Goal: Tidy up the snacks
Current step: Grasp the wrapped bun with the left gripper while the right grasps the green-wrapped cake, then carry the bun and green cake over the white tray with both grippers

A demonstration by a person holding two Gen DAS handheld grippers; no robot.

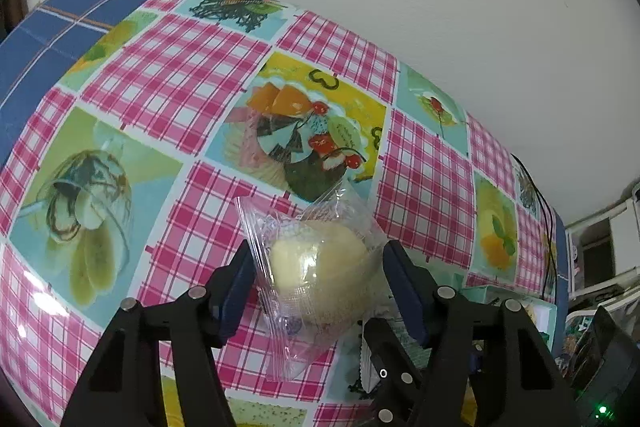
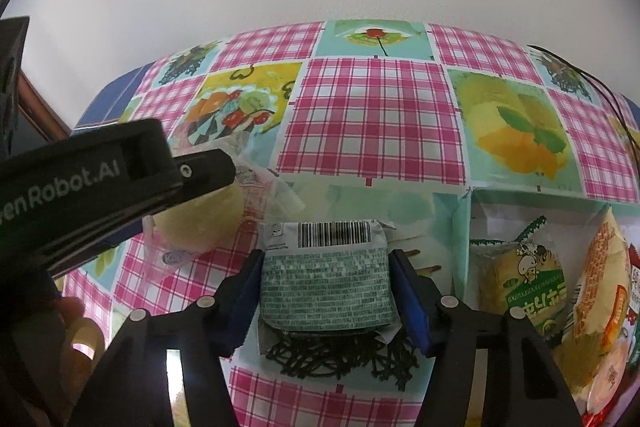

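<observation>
Clear plastic wraps the bun (image 1: 320, 267) pinched by the left gripper (image 1: 318, 283), while the right gripper (image 2: 326, 291) squeezes a green packet (image 2: 326, 291), both probably bound for the box (image 2: 460, 227).

1. A round pale-yellow bun in a clear wrapper (image 1: 316, 275) sits on the checked tablecloth.
2. A green snack packet (image 2: 326, 279) lies barcode-side up.
3. More packets, one a green-and-yellow bun packet (image 2: 524, 287), sit in a pale box (image 2: 460, 227).
</observation>
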